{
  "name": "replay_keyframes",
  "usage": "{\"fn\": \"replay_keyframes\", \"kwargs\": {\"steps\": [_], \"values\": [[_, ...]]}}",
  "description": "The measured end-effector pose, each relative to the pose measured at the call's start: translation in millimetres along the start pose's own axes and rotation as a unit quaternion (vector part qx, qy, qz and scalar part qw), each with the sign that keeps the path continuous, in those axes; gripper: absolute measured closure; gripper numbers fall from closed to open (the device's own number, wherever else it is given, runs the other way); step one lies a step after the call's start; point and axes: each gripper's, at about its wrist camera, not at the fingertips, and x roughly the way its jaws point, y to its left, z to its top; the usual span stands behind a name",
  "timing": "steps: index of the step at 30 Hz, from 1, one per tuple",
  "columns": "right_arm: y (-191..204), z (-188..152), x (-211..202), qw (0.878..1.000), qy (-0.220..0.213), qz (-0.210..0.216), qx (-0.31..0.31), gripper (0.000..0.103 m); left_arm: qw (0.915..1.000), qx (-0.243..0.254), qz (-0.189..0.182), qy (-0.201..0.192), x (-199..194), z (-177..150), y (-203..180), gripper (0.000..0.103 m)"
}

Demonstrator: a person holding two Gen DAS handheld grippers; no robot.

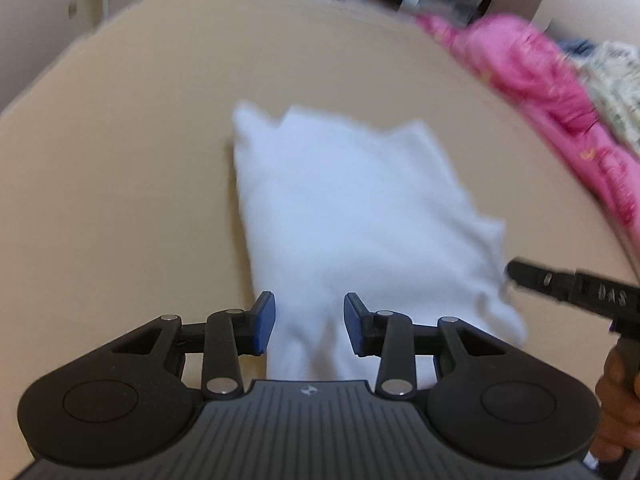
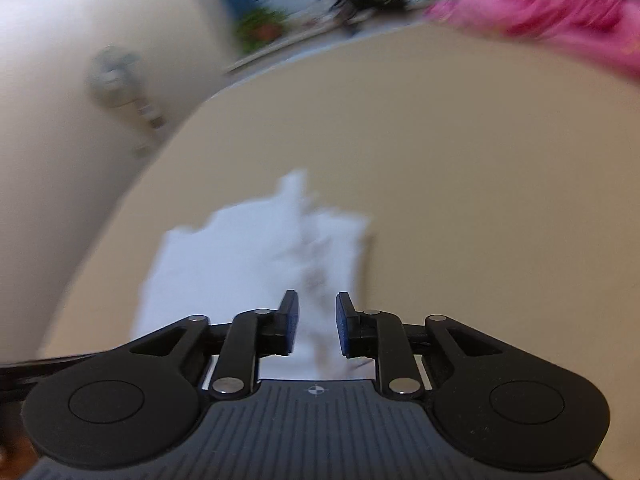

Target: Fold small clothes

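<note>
A small white garment (image 1: 352, 216) lies folded on the beige table (image 1: 120, 160). My left gripper (image 1: 310, 322) is open at the garment's near edge, the cloth showing between its blue pads. My right gripper (image 2: 317, 324) is also open over the near end of the same white garment (image 2: 248, 256), nothing clamped. The right gripper's black finger (image 1: 560, 284) shows at the garment's right edge in the left wrist view. Both views are motion-blurred.
A pile of pink clothes (image 1: 552, 92) with a patterned piece behind it lies at the table's right side, also seen in the right wrist view (image 2: 560, 16). A cream cabinet with a metal latch (image 2: 120, 80) stands left of the table (image 2: 480, 200).
</note>
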Motion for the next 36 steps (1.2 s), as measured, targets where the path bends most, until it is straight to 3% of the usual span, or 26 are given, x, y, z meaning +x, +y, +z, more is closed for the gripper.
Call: {"fn": "replay_keyframes", "kwargs": {"steps": [1,2,4,6,7,8,10,11,13,15,19,21,24,29,32,36], "values": [[-3,-5,14,0.999,0.046,0.012,0.008,0.076,0.9996,0.004,0.016,0.024,10,-2,0,0.061],[-7,-12,26,0.997,0.080,-0.011,0.006,0.082,0.9983,0.007,0.031,0.049,20,-6,1,0.058],[-15,-21,37,0.994,0.100,-0.051,0.003,0.095,0.9986,0.005,0.033,0.041,13,-9,0,0.058],[-7,-16,22,0.997,0.058,-0.049,-0.011,0.083,0.9991,0.029,0.028,-0.015,-10,-13,-8,0.057],[2,-16,13,0.997,0.018,-0.047,-0.058,0.061,0.9983,0.039,0.026,-0.033,-15,-18,-9,0.054],[6,-19,16,0.993,0.010,-0.063,-0.097,0.048,0.9975,0.052,0.035,-0.032,-13,-23,-12,0.045],[-12,-29,36,0.986,0.089,-0.113,-0.088,0.045,0.9924,0.079,0.088,0.034,13,-38,-15,0.037],[-29,-33,37,0.987,0.107,-0.109,-0.043,0.045,0.9917,0.079,0.096,0.034,9,-46,-15,0.034],[-36,-28,11,0.991,0.081,-0.104,-0.001,0.047,0.9909,0.089,0.101,0.005,-24,-51,-24,0.033],[-25,-31,-33,0.994,0.013,-0.103,-0.035,0.044,0.9886,0.101,0.094,-0.060,-68,-61,-37,0.015],[1,-53,-105,0.984,-0.077,-0.098,-0.127,0.026,0.9714,0.148,0.118,-0.144,-134,-103,-70,0.011],[2,-69,-138,0.981,-0.098,-0.084,-0.142,0.022,0.9691,0.154,0.112,-0.157,-155,-127,-78,0.004],[14,-81,-149,0.981,-0.114,-0.076,-0.140,0.019,0.9718,0.128,0.102,-0.169,-175,-157,-86,0.001],[25,-111,-175,0.978,-0.112,-0.075,-0.160,0.017,0.9820,0.056,0.092,-0.155,-182,-176,-86,0.001],[44,-121,-192,0.970,-0.121,-0.089,-0.192,0.017,0.9817,0.054,0.102,-0.152,-178,-179,-94,0.001],[45,-121,-185,0.971,-0.110,-0.092,-0.189,0.017,0.9819,0.052,0.100,-0.152,-170,-175,-101,0.001]]}}
